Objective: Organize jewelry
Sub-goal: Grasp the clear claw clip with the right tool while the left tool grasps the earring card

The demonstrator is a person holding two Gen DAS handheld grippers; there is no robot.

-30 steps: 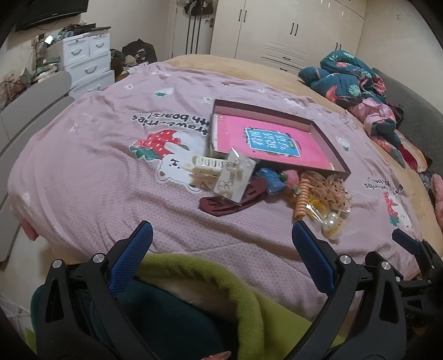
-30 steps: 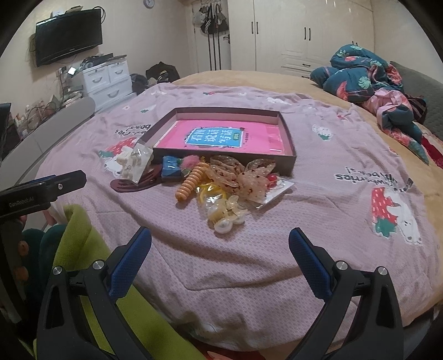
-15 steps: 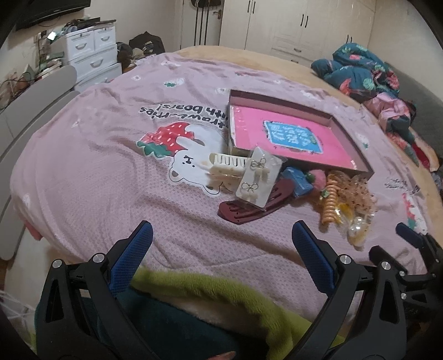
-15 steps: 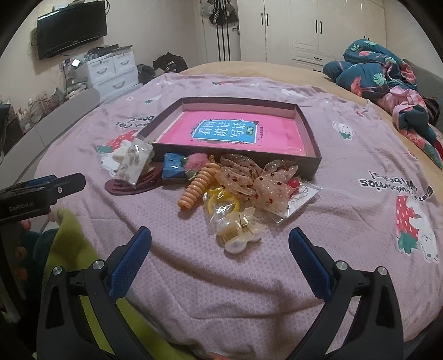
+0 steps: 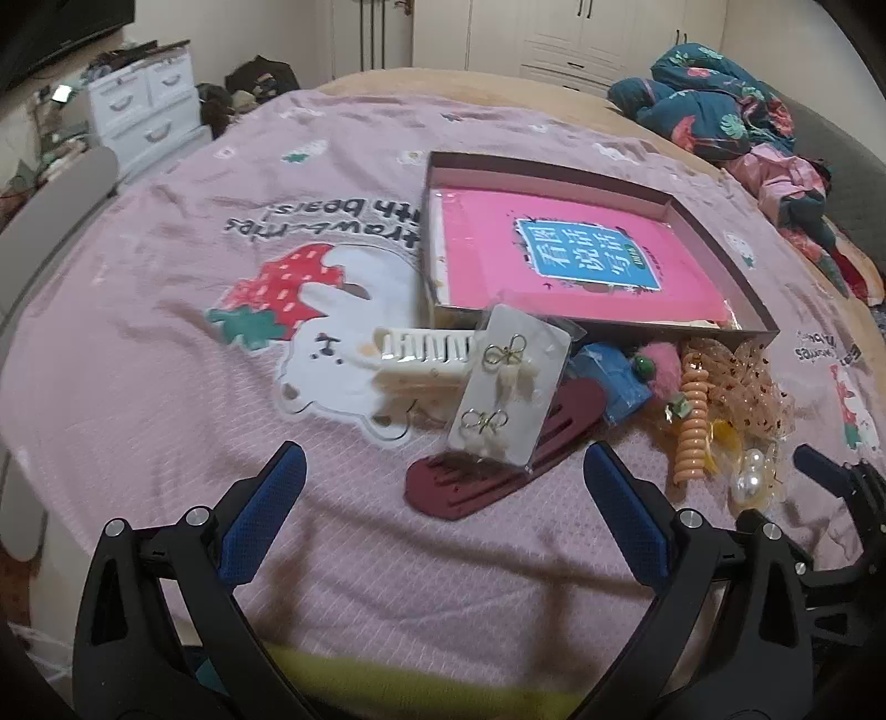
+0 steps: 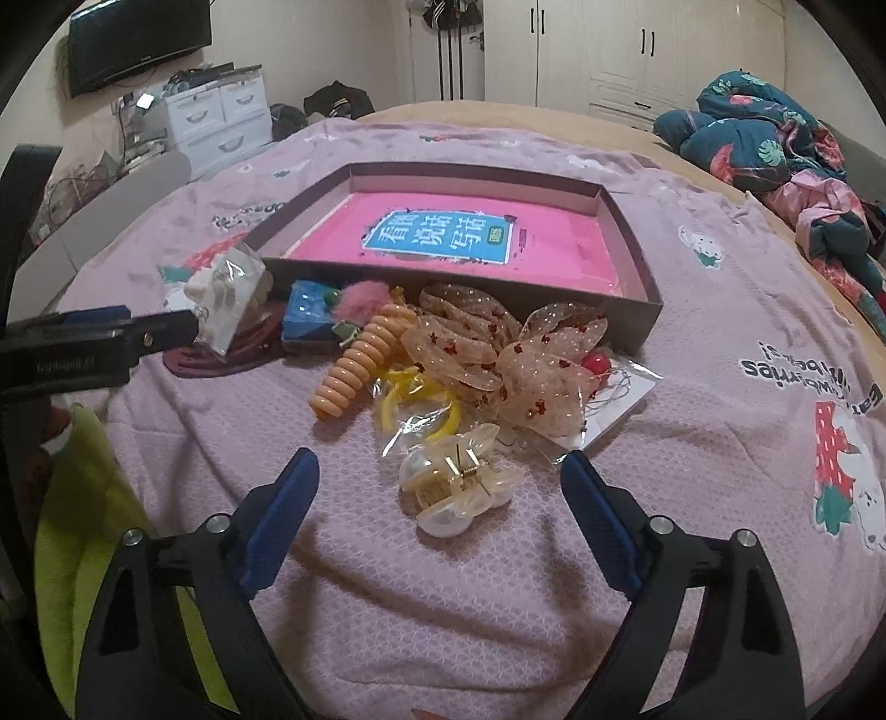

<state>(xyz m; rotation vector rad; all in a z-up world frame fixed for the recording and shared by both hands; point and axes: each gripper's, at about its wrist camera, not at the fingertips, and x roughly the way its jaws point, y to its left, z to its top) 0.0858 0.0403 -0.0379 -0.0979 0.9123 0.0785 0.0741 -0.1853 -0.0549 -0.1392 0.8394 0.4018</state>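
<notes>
Bedspread (image 6: 692, 343) carries shallow box (image 6: 637, 260), pink book (image 6: 454, 238) inside. Accessory pile at box's near wall: bows (image 6: 531, 365), maroon clip (image 5: 498, 459), earring card (image 5: 512, 385), pearl claw clip (image 6: 454, 482), possibly touching nothing. Left gripper (image 5: 443, 509) and right gripper (image 6: 440, 515) both spread wide, empty.

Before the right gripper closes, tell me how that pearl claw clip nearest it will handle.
The pearl claw clip looks rigid and probably light. Its glossy, rounded pearls may slip between the right gripper pads. The visible spring hinge suggests squeezing the wrong sides could open it.

Home bedroom: bed with pink quilt (image 5: 166, 232), white wardrobe (image 6: 637, 50), wall TV (image 6: 138, 39).
</notes>
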